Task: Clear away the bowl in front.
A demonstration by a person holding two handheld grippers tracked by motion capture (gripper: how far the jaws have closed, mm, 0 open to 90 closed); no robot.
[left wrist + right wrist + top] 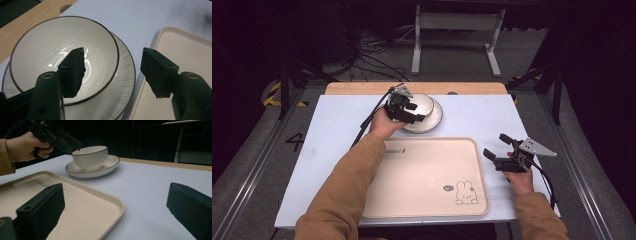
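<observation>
Bowl [421, 105], cream with a dark rim line, sits on a matching saucer [437, 118] at the far middle of the white counter [337, 130], just beyond the beige tray [432, 170]. High view: left tool [411, 111] hangs over the bowl's near-left edge; right tool [498, 149] rests off the tray's right side, well apart from the crockery, jaws spread wide. Tray is empty save a printed rabbit [466, 192] in its near right corner.

Left gripper view: jaws wide, nothing between them. One jaw is over the inside of the bowl [50, 50], the other outside above the saucer [126, 75], so they straddle the rim. Judgement: lower until the pads bracket the wall, then close squarely; the glazed wall looks slick, and a shallow pinch could tip the bowl or drag the saucer.

Right gripper view: bowl [90, 157] upright and centred on the saucer [110, 165], left tool [76, 146] at its rim.

Surface: smooth white sheet over a wooden top [362, 88]. Room dark; cables [372, 55] on the grey floor, a white frame [457, 30] behind.
</observation>
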